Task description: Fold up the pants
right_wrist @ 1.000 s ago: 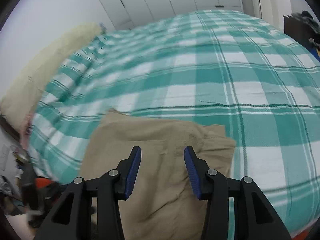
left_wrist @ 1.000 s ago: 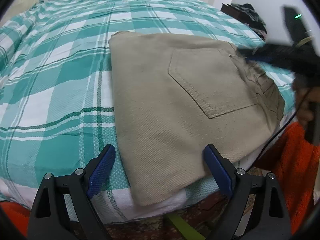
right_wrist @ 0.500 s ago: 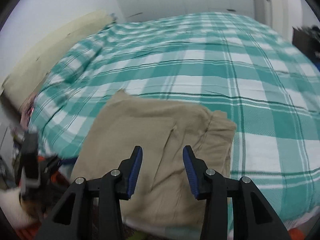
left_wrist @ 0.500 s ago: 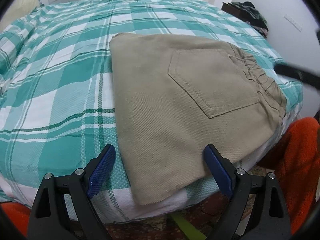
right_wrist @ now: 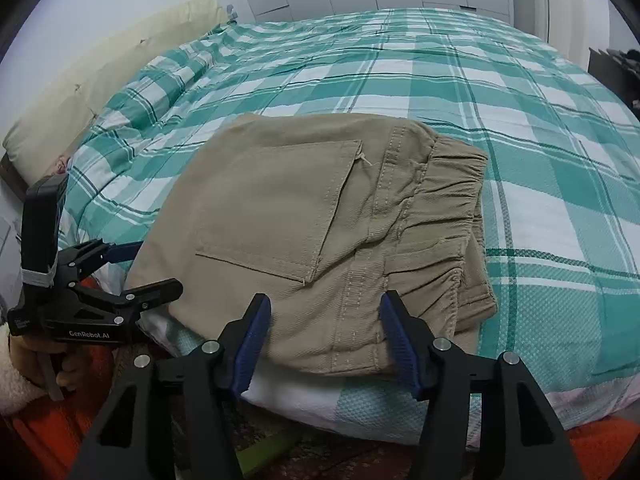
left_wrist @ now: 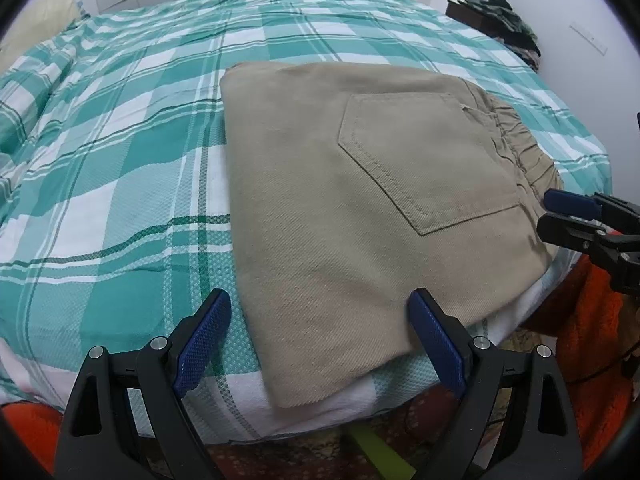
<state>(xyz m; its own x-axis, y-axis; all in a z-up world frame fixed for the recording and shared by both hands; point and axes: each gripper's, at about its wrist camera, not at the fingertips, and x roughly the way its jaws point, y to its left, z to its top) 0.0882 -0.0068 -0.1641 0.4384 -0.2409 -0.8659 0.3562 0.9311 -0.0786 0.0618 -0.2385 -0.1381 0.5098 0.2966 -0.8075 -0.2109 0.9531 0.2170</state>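
Beige pants [left_wrist: 360,208] lie folded into a compact stack, back pocket up, at the near corner of the bed; they also show in the right wrist view [right_wrist: 320,220]. My left gripper [left_wrist: 320,340] is open and empty, its jaws hovering over the near folded edge. My right gripper [right_wrist: 324,336] is open and empty, just off the bed edge by the elastic waistband [right_wrist: 448,208]. The right gripper also shows at the right of the left wrist view [left_wrist: 560,216], and the left gripper at the left of the right wrist view [right_wrist: 136,272].
The bed has a teal and white plaid cover [left_wrist: 140,120]. A cream pillow [right_wrist: 100,80] lies at the head end. Dark clothes sit on a stand [left_wrist: 500,12] by the far wall. Orange fabric [left_wrist: 592,320] is below the bed edge.
My right gripper has dropped lower and pulled back towards the bed edge and opened wider. The left gripper has stayed still.
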